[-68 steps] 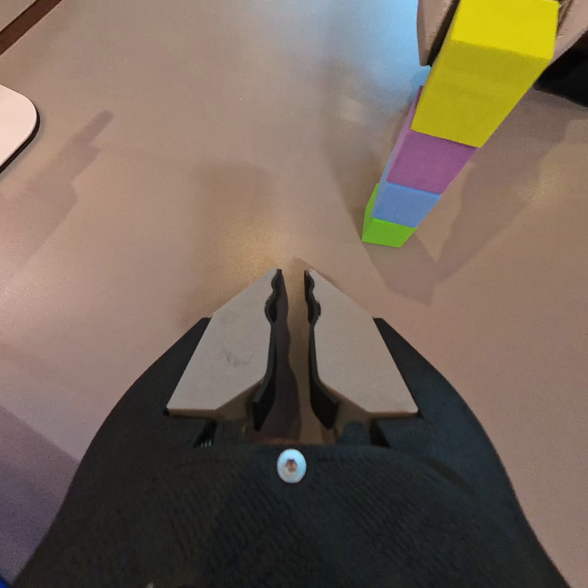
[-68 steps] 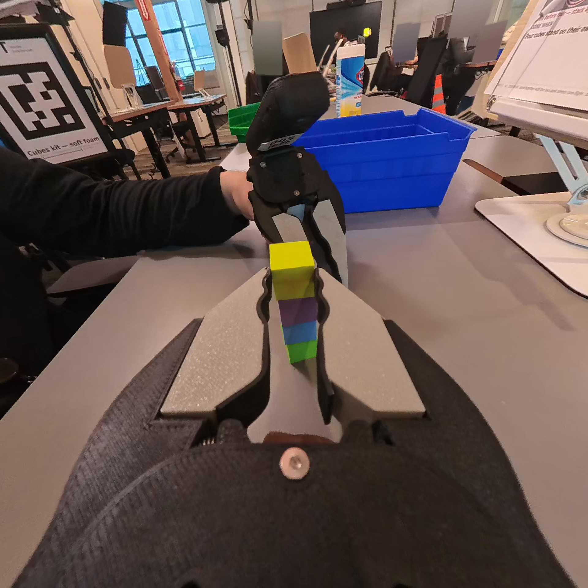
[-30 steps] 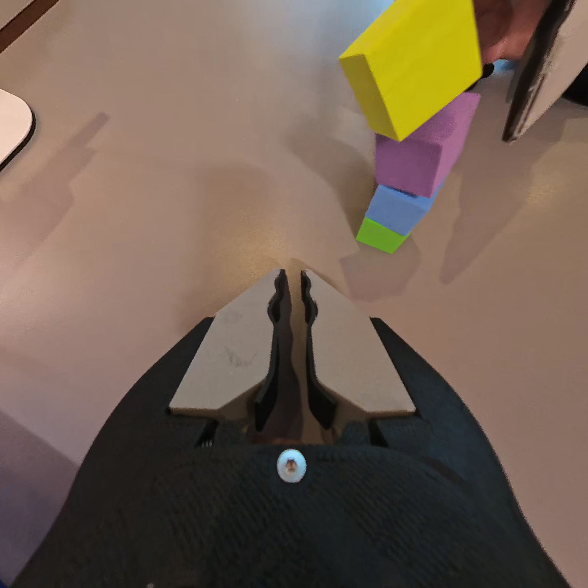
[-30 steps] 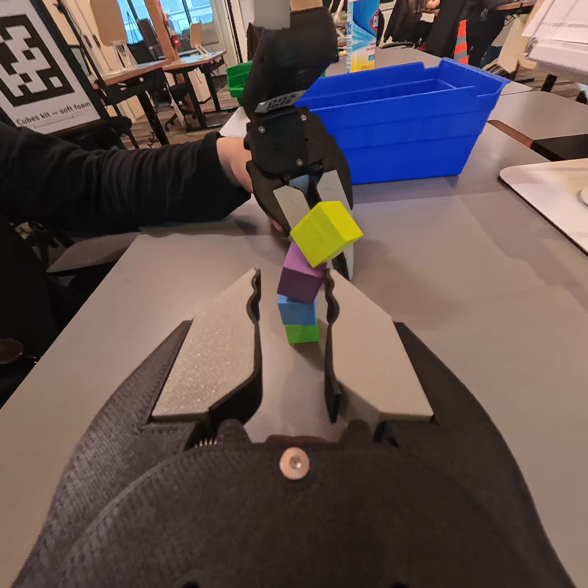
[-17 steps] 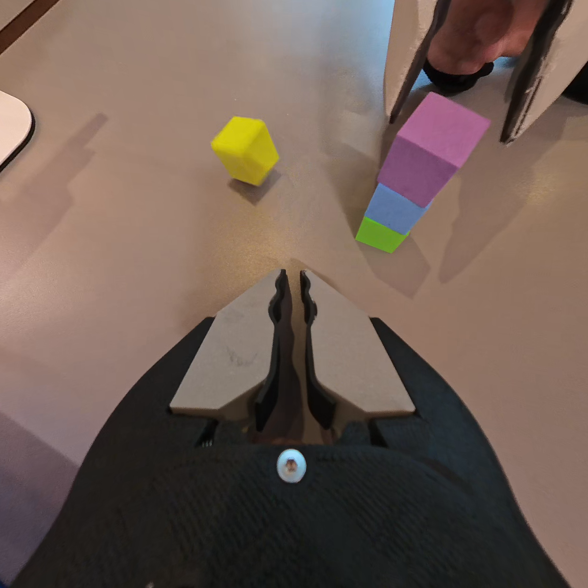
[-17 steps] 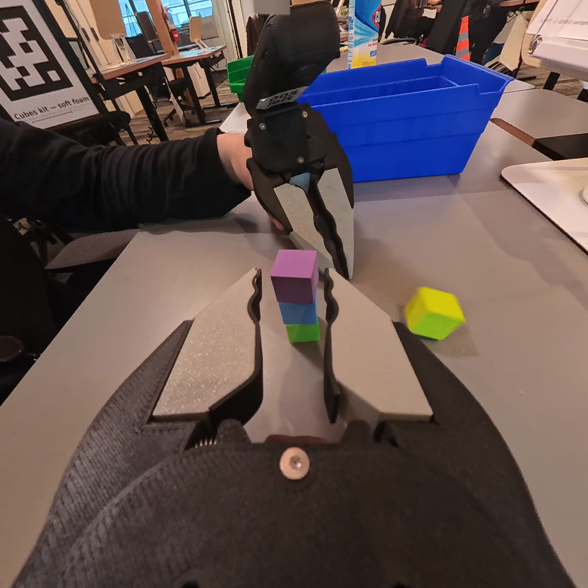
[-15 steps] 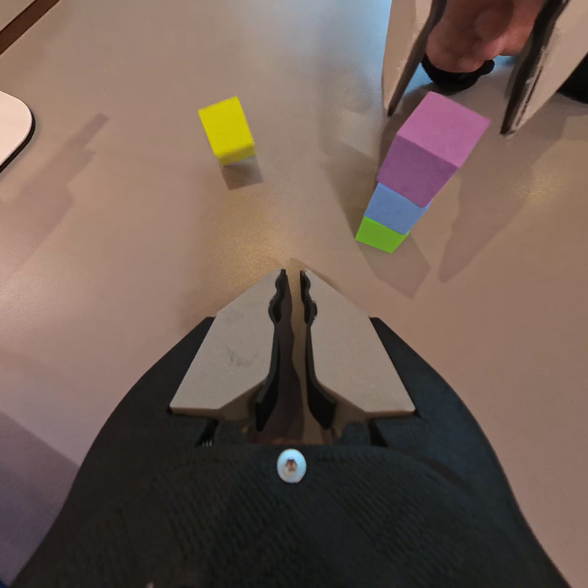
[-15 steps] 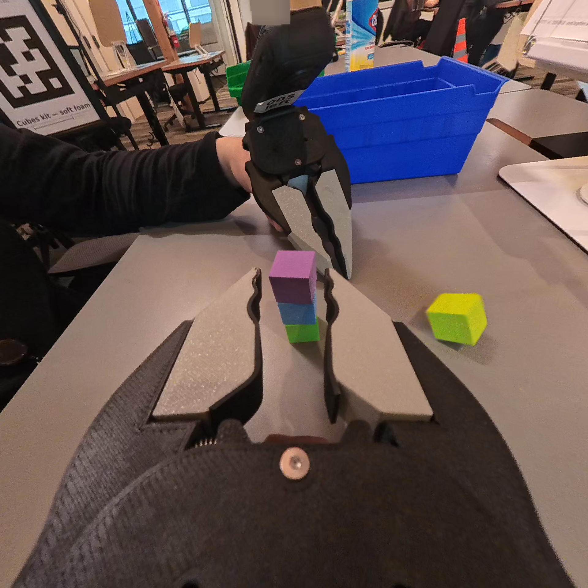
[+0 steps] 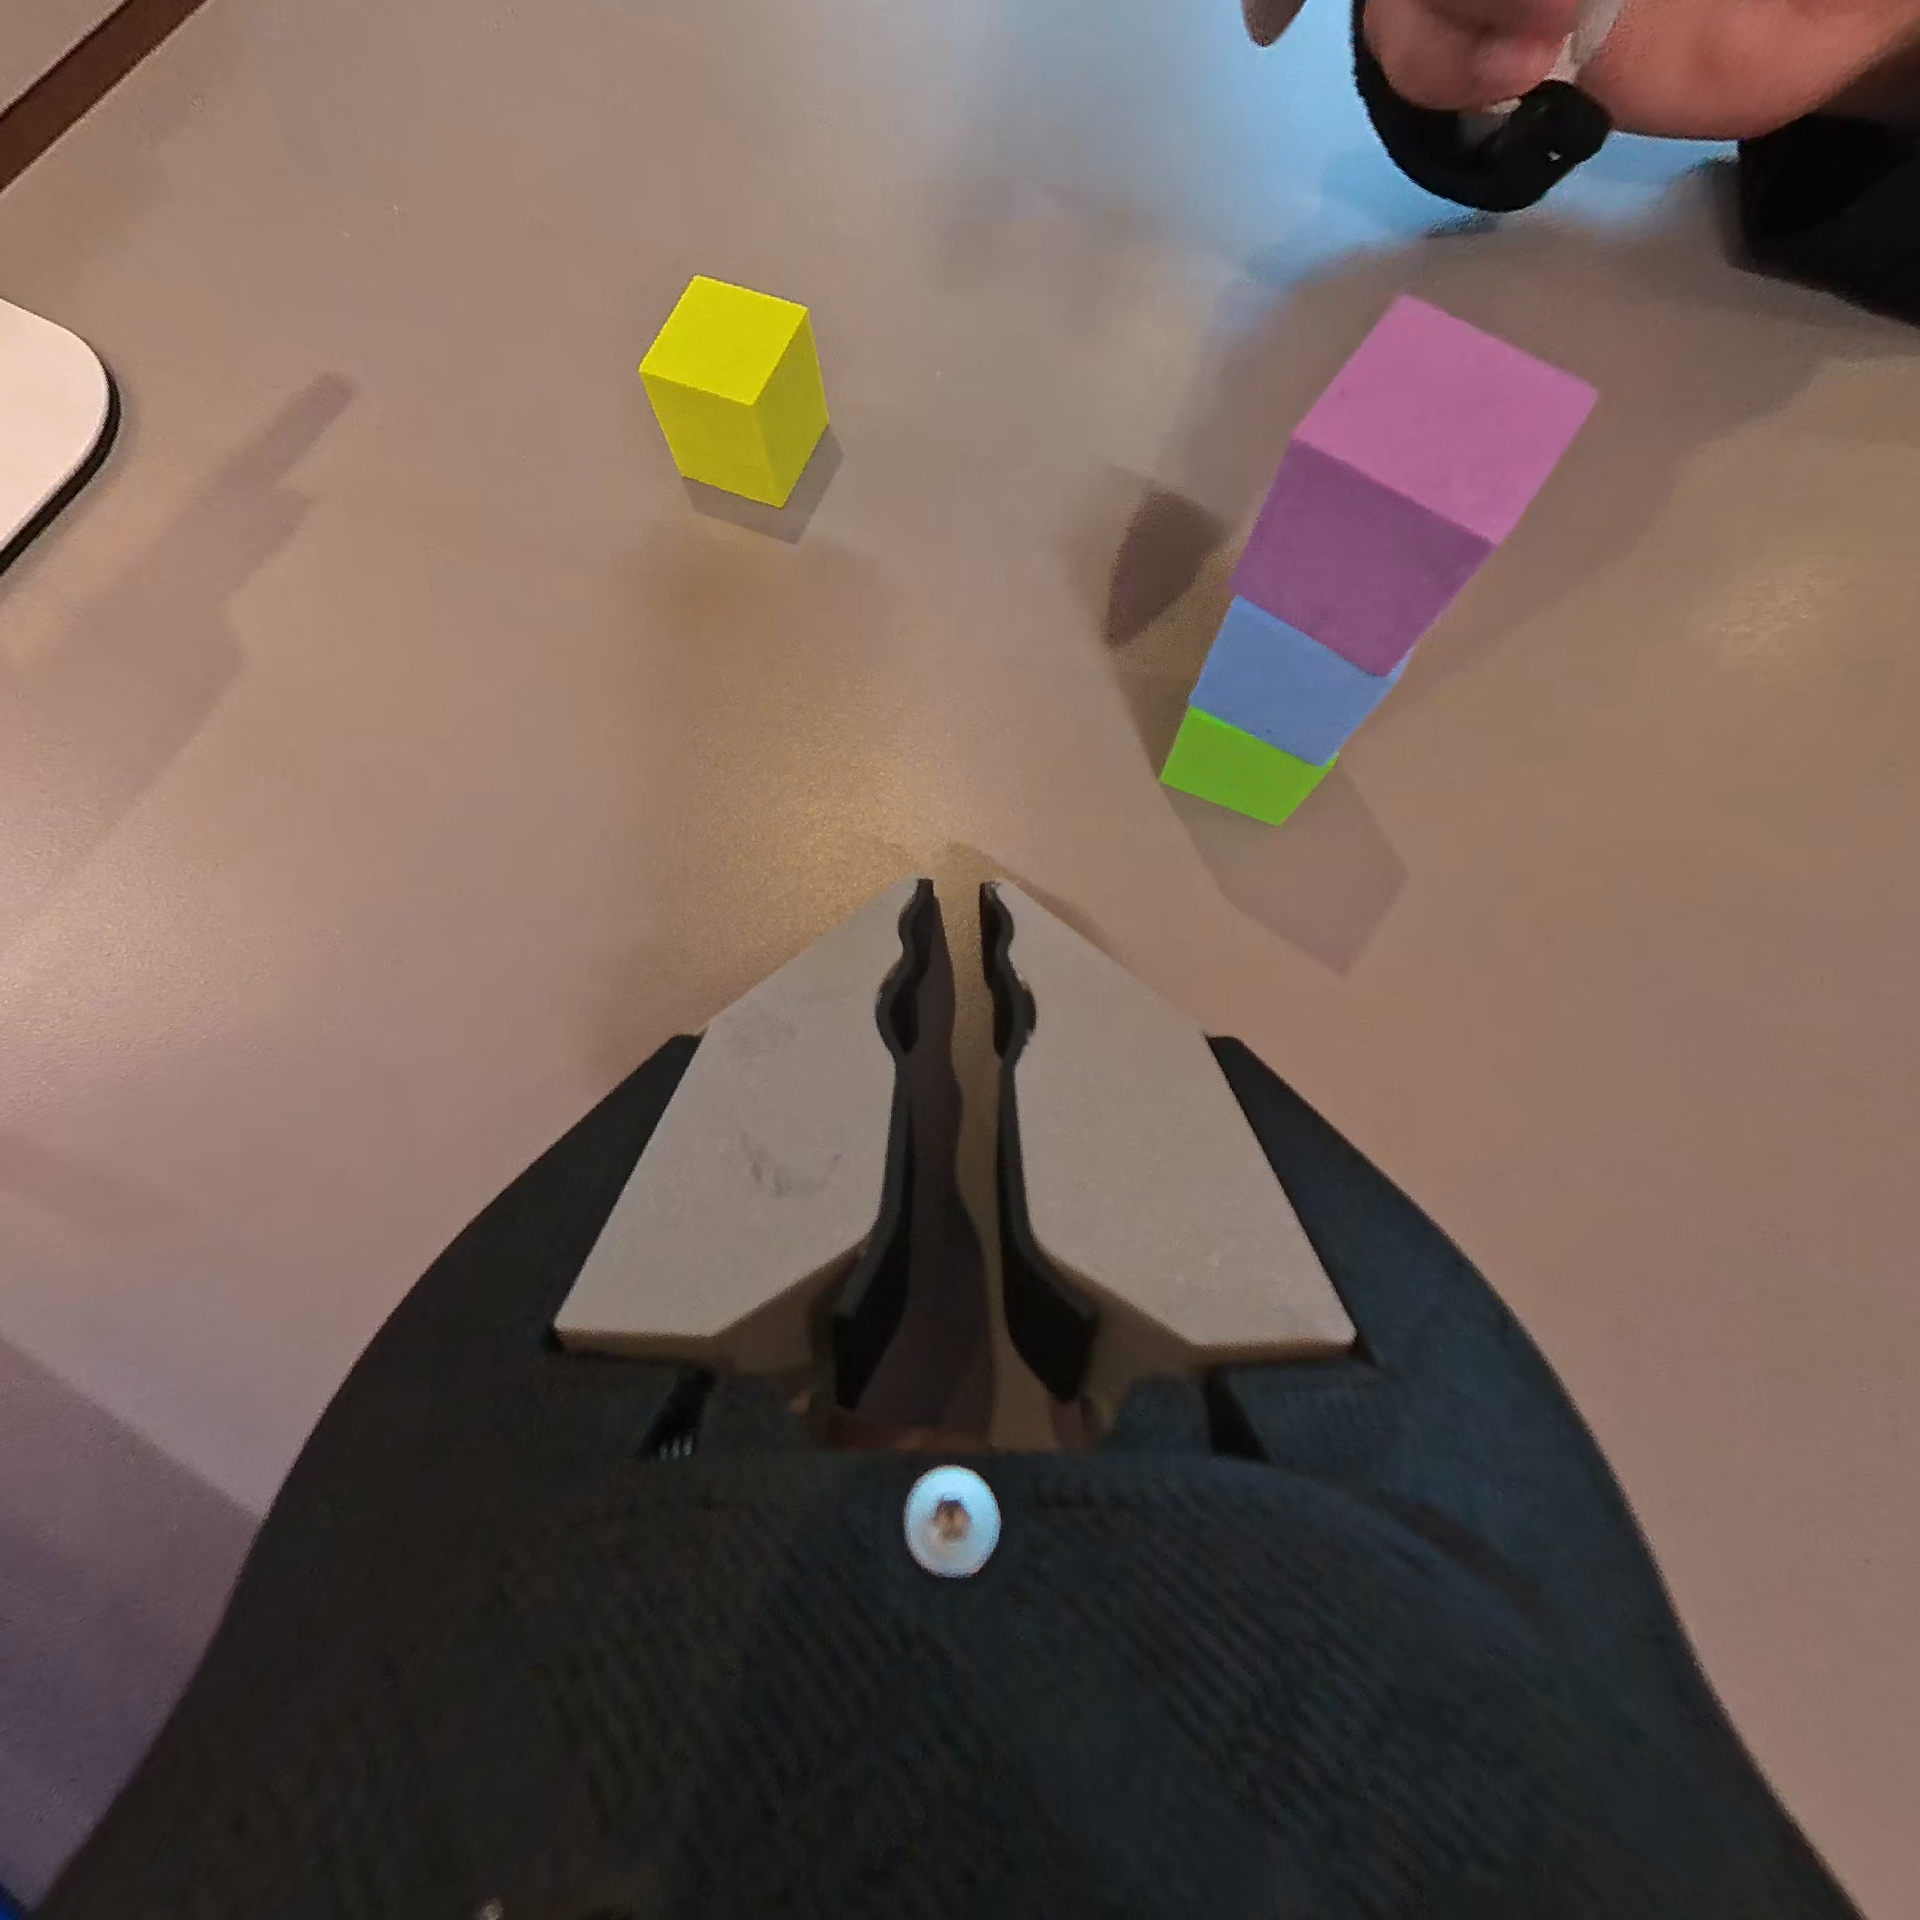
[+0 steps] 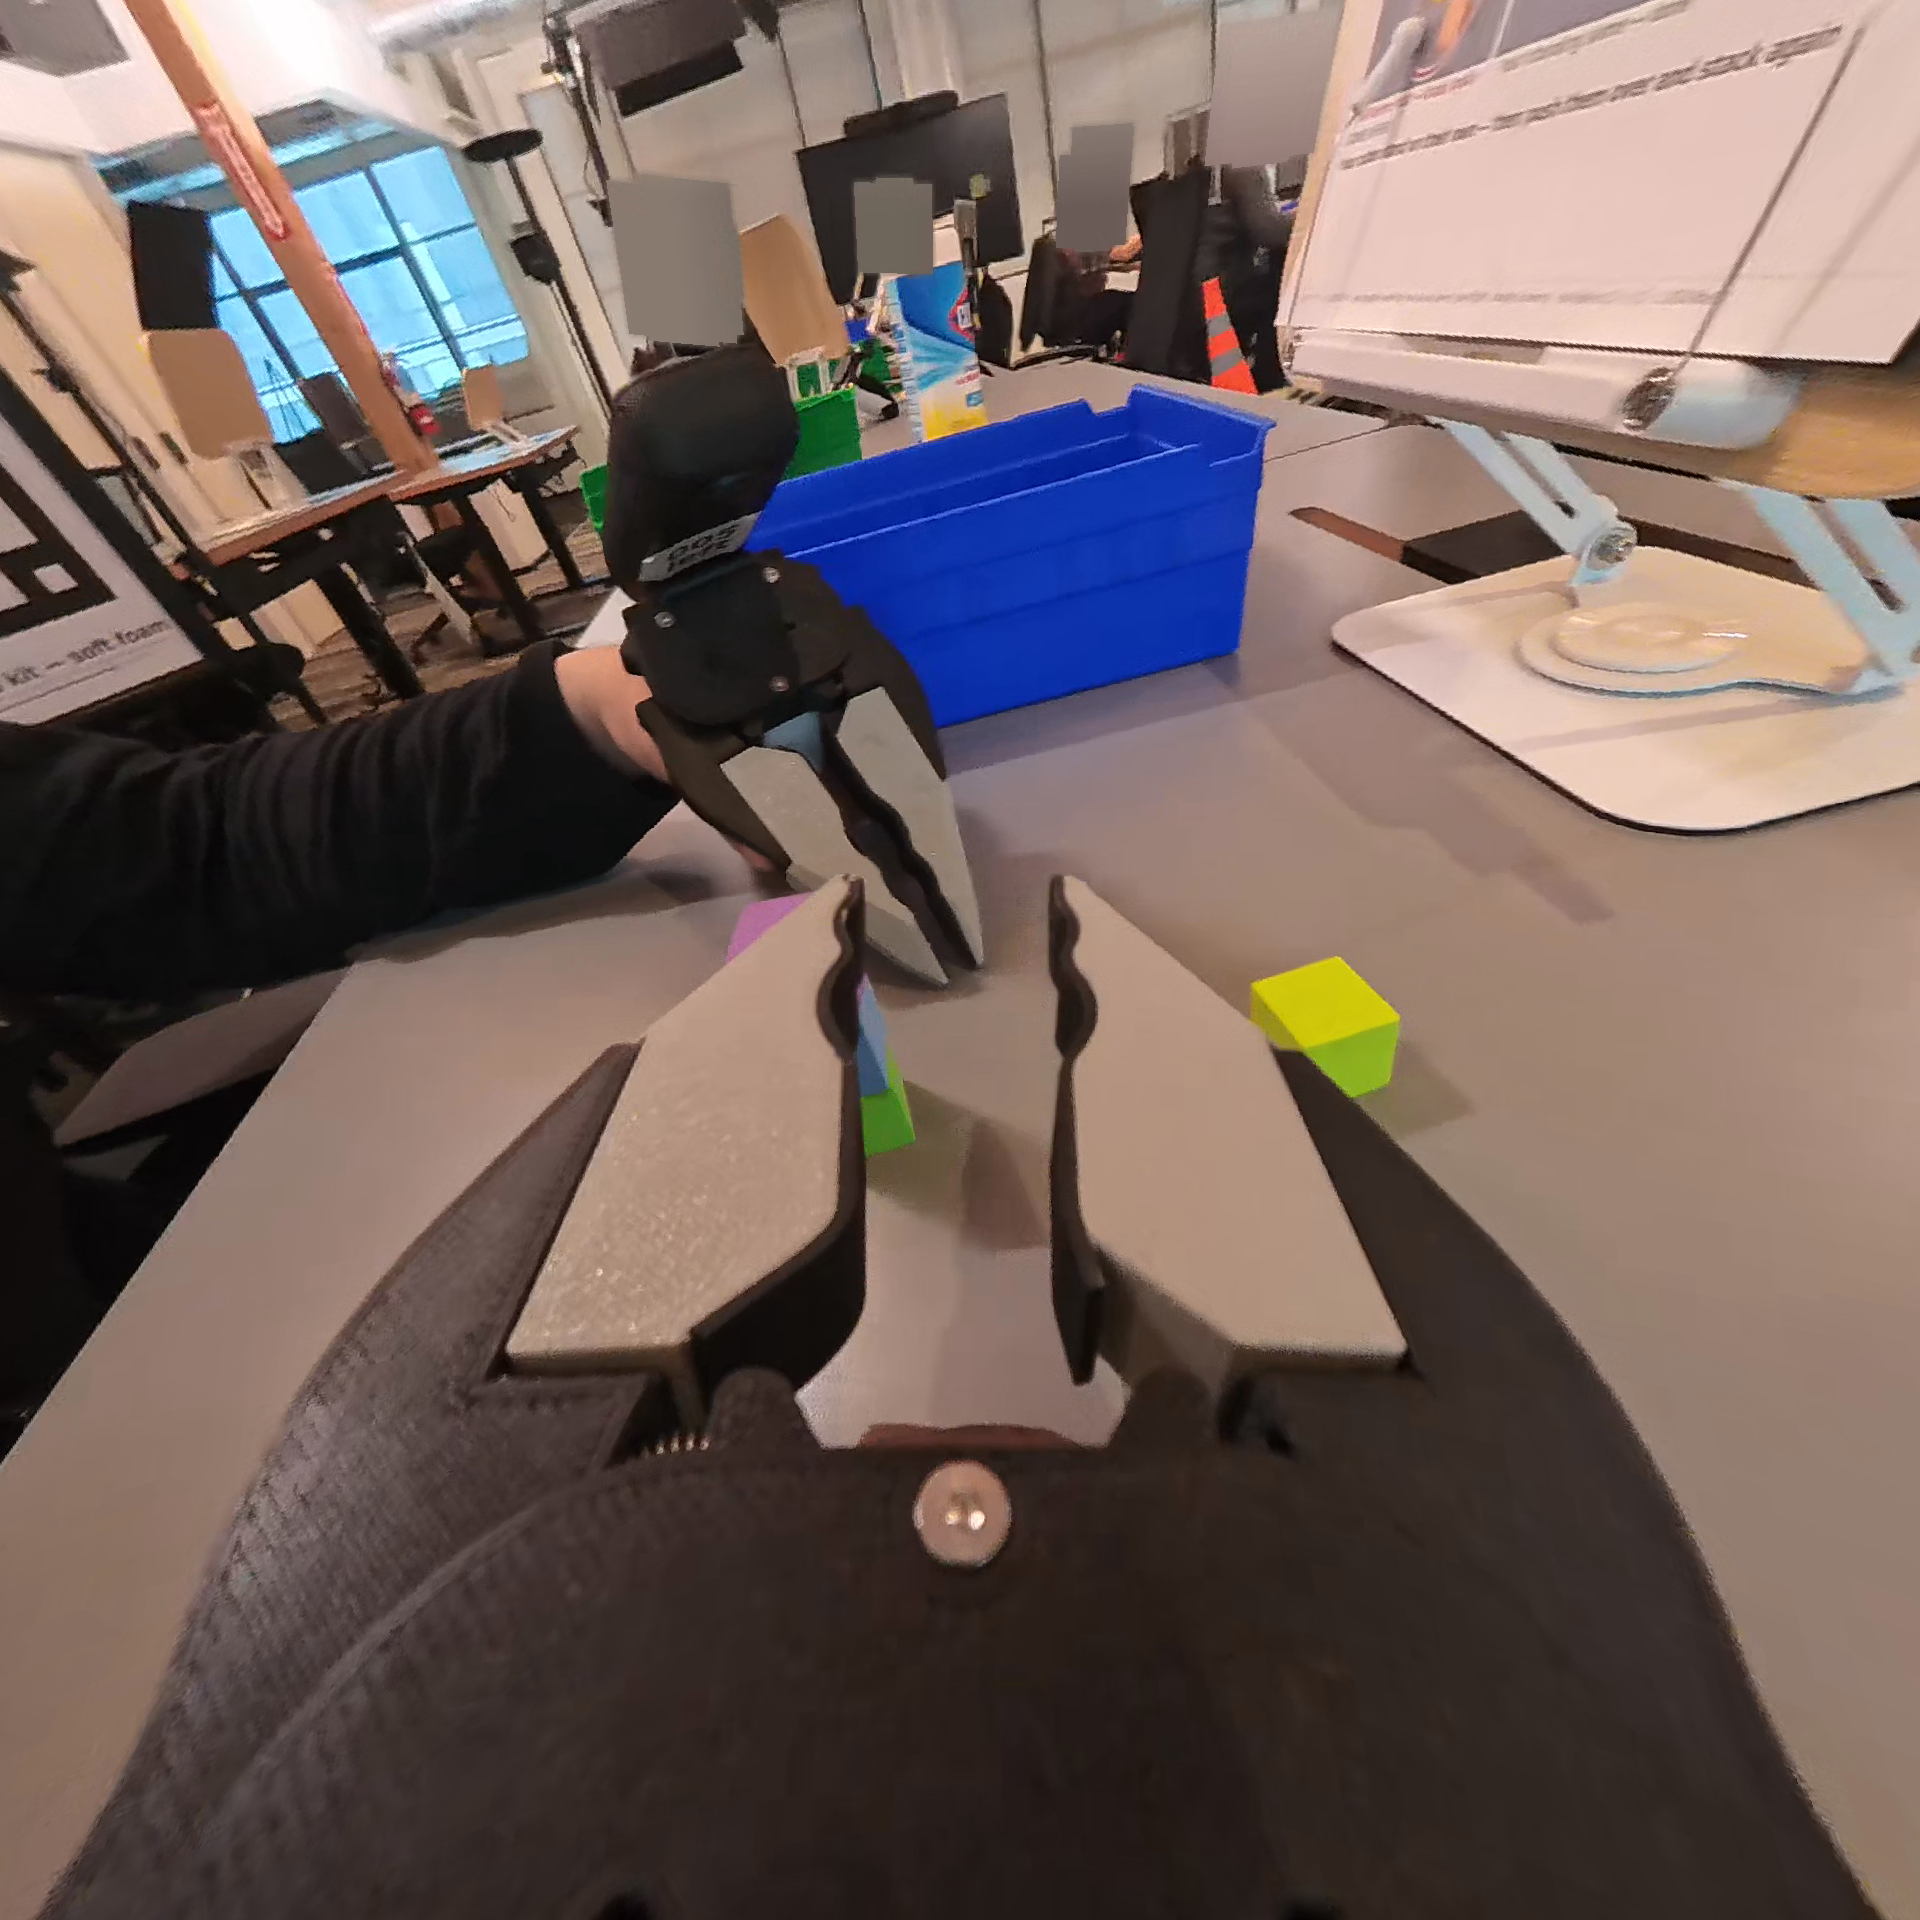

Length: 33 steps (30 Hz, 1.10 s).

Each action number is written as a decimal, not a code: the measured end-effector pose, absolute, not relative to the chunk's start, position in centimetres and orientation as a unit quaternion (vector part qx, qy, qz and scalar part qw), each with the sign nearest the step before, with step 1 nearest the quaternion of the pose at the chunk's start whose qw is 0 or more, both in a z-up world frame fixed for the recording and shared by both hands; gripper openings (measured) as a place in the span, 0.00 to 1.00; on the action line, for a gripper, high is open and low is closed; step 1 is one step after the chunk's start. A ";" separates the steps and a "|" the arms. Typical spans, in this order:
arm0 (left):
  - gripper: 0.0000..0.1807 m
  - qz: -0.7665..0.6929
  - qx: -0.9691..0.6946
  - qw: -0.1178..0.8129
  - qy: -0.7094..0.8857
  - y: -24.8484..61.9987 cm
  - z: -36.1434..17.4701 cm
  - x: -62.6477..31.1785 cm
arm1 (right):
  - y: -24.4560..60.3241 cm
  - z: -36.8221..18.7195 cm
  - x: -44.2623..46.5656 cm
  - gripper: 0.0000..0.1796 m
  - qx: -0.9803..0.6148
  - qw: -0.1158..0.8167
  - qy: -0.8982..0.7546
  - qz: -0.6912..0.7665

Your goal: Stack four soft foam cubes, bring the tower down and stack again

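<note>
A three-cube tower stands on the grey table: green cube (image 9: 1242,769) at the bottom, blue cube (image 9: 1288,675), and purple cube (image 9: 1392,488) on top, slightly skewed. The yellow cube (image 9: 736,390) sits alone on the table, left of the tower in the left wrist view. My left gripper (image 9: 951,894) is shut and empty, low over the table just in front of the tower. My right gripper (image 10: 954,894) is open and empty. Its left finger hides most of the purple cube (image 10: 764,920), blue cube (image 10: 873,1039) and green cube (image 10: 886,1117). The yellow cube (image 10: 1325,1023) lies beyond its right finger. The left gripper (image 10: 956,966) points down behind the tower.
A blue bin (image 10: 1039,561) stands at the back of the table. A white stand base (image 10: 1662,707) with a tilted document holder is at the right, and its corner shows in the left wrist view (image 9: 42,436). A black-sleeved arm (image 10: 312,831) reaches in from the left. My hands' fingertips stand some 12 cm from each other. The yellow cube (image 9: 736,390) sits 9 cm or so from the ends of my right fingers. It turns up in the right wrist view (image 10: 1277,989) as well.
The yellow cube tipped off the top of the tower, tumbled onto the table and came to rest. My right gripper opened wider and swung away from the tower. The left gripper stayed put.
</note>
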<state>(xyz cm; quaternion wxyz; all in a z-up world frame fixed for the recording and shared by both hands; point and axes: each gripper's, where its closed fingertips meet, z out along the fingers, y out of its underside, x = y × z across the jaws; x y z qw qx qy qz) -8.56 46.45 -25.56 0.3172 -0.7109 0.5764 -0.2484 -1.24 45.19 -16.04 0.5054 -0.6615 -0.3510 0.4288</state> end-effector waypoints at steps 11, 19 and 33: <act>0.04 -0.248 -0.714 0.318 0.573 46.4 -25.6 -8.4 | 48.5 -19.8 -0.1 0.18 -0.751 0.493 -0.338 0.281; 0.02 -0.243 -0.709 0.321 0.578 46.2 -25.6 -8.2 | 50.9 -20.8 0.2 0.21 -0.758 0.486 -0.366 0.235; 0.02 -0.250 -0.711 0.316 0.576 46.2 -25.6 -8.2 | 53.7 -23.7 0.0 0.14 -0.752 0.396 -0.474 0.229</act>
